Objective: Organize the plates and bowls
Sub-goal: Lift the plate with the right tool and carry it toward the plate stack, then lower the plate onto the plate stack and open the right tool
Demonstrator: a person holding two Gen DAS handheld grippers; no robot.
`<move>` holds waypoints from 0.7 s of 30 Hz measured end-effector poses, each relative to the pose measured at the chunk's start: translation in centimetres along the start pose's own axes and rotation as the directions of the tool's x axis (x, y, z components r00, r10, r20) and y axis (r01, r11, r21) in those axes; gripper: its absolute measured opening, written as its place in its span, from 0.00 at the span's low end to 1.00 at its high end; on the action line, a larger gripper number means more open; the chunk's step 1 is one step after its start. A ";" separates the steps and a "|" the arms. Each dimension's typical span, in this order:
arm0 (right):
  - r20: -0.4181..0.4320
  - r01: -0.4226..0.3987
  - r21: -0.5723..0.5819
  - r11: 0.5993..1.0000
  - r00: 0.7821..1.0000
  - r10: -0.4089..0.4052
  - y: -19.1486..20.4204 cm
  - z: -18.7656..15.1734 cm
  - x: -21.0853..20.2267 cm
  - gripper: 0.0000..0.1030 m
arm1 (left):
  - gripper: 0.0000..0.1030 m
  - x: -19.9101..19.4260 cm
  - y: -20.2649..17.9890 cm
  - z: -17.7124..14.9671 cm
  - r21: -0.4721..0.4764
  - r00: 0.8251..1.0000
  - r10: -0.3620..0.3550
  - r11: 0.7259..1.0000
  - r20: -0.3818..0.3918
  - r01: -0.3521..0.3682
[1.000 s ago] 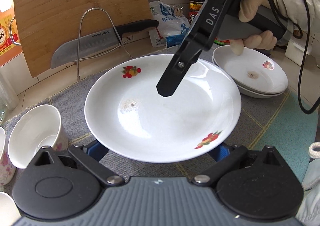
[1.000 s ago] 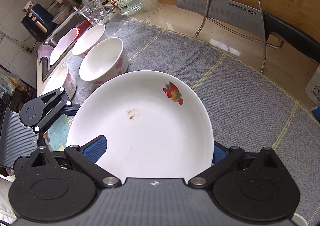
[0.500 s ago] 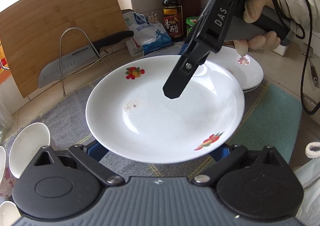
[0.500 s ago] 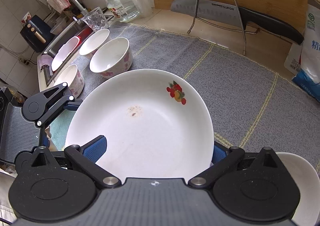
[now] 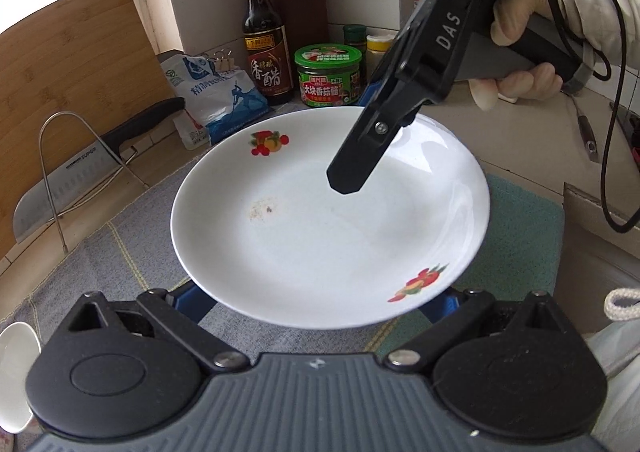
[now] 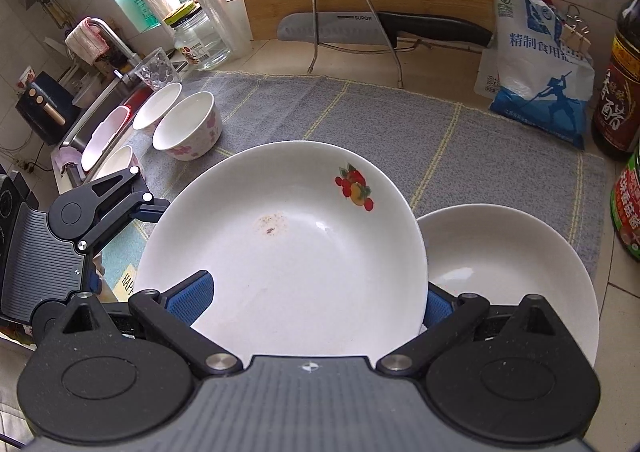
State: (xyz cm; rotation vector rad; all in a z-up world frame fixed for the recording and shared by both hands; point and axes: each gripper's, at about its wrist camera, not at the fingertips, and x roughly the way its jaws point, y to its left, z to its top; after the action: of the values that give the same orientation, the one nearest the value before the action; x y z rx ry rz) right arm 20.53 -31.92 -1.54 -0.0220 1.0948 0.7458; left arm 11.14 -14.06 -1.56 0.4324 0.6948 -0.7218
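My right gripper (image 6: pixel 316 298) has one blue pad above the near rim of the fruit-printed plate (image 6: pixel 288 248) and the other below it, so I judge it is pinching that rim; the plate hangs tilted in the air over the grey mat (image 6: pixel 400 124). In the left wrist view the left gripper (image 5: pixel 316 298) has its blue fingers (image 5: pixel 188 298) spread wide beneath the opposite edge of the same plate, and I cannot tell whether they touch it or only sit under it. Just to the right, partly under the carried plate's edge, lies a stacked plate (image 6: pixel 504 260) on the mat, which I take to be the destination. To do this well I would level the plate first, centre it over the stacked one, then lower it so the rims meet evenly rather than one edge striking first. The thin rim grip is my worry: any twist could let glazed porcelain slip. The floral bowls (image 6: pixel 188 126) stand well apart to the left, near the sink, and the vinegar bottle (image 6: pixel 618 92) and sauce jar (image 6: pixel 628 208) crowd the right side, so I would keep the swing short.
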 end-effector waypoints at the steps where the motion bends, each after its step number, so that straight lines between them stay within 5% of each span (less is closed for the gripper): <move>1: 0.006 0.007 0.013 1.000 1.000 -0.007 -0.5 -0.4 -0.4 1.00 | 0.98 0.4 -0.3 0.3 0.009 1.000 -0.012 1.000 0.001 0.012; 21: 0.031 0.019 0.137 0.990 0.999 -0.024 -7.3 -3.7 -2.1 1.00 | 0.98 5.7 -2.3 3.1 0.071 0.995 -0.090 0.993 -0.050 0.093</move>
State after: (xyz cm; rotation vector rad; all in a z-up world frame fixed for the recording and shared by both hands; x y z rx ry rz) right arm 21.12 -39.92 -4.07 0.0947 1.1113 0.6482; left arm 13.93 -19.94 -3.70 0.4881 0.7375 -0.8276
